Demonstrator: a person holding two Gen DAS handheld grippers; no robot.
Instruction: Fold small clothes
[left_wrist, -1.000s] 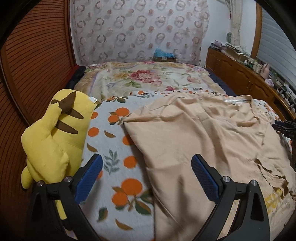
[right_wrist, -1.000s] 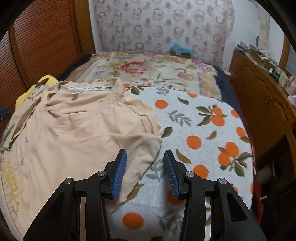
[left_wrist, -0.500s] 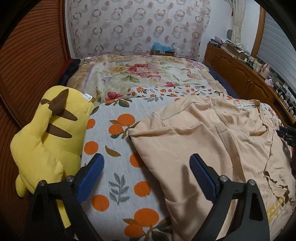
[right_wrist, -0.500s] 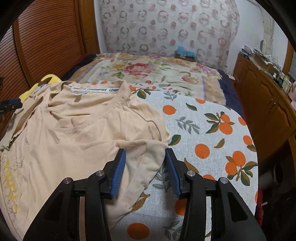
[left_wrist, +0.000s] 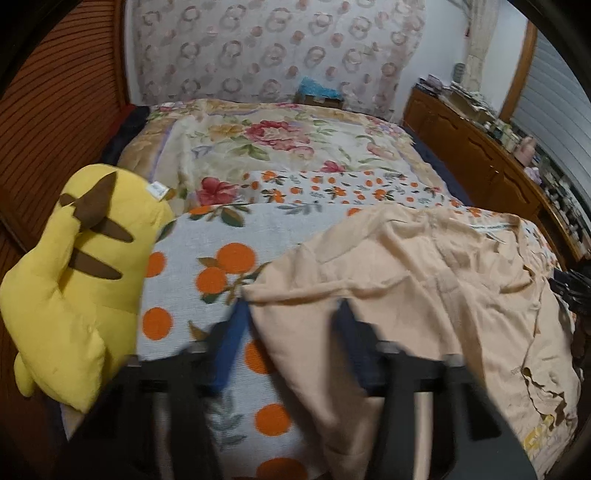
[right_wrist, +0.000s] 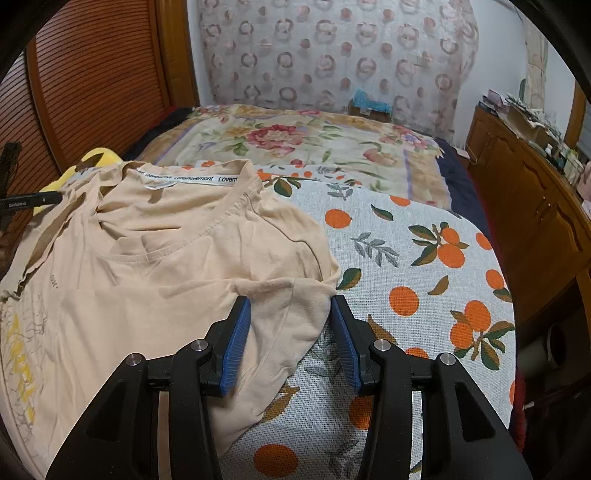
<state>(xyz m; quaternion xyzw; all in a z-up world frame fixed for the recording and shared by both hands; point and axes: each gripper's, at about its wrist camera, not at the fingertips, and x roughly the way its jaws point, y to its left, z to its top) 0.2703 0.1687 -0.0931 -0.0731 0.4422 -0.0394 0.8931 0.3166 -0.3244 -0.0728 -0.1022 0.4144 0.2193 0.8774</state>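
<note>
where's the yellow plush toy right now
In the left wrist view the yellow plush toy lies at the left edge of the bed, on the orange-print blanket against the wooden headboard, left of the beige t-shirt.

White neck tape (right_wrist: 177, 179) inside beige T-shirt (right_wrist: 166, 280) collar, repeated wording, possibly "Lovemovemont", partly blurred

I am in a home bedroom; a bed (right_wrist: 424, 236) with an orange-print cover and a floral quilt (right_wrist: 295, 144) fills it. A yellow plush toy (left_wrist: 70, 288) lies beside a wooden headboard (left_wrist: 55, 122); a cluttered wooden cabinet (right_wrist: 524, 206) lines one wall.
</note>
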